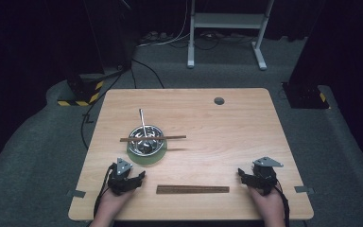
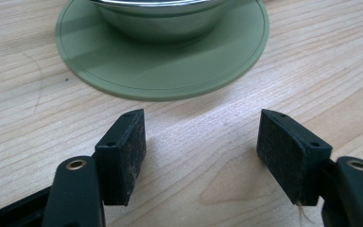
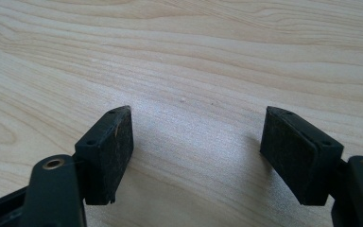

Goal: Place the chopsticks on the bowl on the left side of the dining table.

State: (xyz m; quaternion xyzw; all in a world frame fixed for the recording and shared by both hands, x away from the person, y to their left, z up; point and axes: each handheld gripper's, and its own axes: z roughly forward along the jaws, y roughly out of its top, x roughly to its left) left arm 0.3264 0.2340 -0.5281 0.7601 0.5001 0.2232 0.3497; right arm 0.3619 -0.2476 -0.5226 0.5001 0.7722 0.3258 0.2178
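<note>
Left gripper (image 2: 201,151): black jaws wide apart over bare wooden table (image 2: 38,118), nothing between them.
Right gripper (image 3: 196,151): jaws spread wide, holding nothing.
Round green plate (image 2: 123,75): just beyond left gripper, under shiny steel bowl (image 2: 163,21).

Shiny metal bowl (image 2: 160,21) on a matt green plate (image 2: 123,71), pale smooth wood-grain table (image 3: 217,56), and rough black pads (image 2: 130,151).
</note>
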